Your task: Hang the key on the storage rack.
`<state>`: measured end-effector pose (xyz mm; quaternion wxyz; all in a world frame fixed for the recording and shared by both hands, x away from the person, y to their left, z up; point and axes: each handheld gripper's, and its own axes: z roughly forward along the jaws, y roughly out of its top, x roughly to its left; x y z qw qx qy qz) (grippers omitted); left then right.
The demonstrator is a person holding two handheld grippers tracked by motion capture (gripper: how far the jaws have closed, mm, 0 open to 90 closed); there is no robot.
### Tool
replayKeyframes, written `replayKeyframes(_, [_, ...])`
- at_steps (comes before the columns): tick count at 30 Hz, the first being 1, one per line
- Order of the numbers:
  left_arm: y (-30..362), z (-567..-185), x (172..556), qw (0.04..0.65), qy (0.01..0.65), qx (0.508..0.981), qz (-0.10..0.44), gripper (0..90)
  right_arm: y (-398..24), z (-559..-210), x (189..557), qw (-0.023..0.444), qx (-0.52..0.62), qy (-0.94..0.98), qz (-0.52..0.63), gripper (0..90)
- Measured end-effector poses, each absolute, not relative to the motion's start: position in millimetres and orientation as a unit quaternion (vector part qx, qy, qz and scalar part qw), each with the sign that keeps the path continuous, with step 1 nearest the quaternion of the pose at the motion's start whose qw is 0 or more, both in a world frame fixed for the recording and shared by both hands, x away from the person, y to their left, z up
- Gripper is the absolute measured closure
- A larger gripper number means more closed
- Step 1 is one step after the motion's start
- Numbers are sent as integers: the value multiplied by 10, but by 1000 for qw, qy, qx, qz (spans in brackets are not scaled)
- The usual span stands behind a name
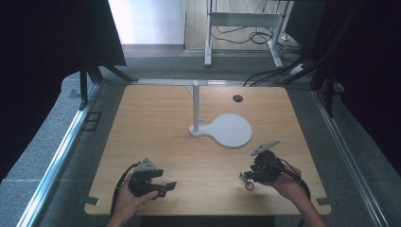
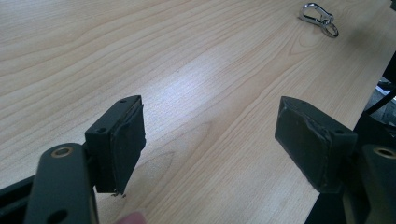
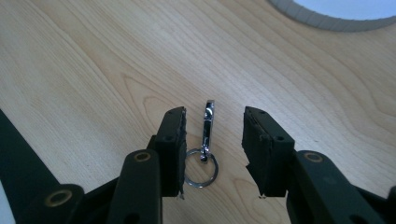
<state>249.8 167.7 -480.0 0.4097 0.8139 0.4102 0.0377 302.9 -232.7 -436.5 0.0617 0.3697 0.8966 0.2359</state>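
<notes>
Both tools sit low over the table: left tool (image 1: 166,187) released, right tool (image 3: 212,149) unclenched astride the carabiner (image 3: 207,128).

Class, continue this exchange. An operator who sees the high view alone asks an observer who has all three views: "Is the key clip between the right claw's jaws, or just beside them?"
Observer: Between them. The right gripper view shows the key clip lined up inside the right claw, with a gap to each pad, so nothing presses on it.
Operator: Which end faces the claw's body?
Observer: The ring does. The hook end points away, along the jaws.
Operator: And the left claw?
Observer: The left claw has its jaws wide apart over the bare table, with nothing between the pads.
</notes>
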Motion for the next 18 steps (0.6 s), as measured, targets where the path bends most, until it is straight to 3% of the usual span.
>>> replayKeyframes(18, [1623, -4831, 2496, 404, 405, 820, 33, 250, -2248, -4567, 2976, 43, 370, 903, 213, 636])
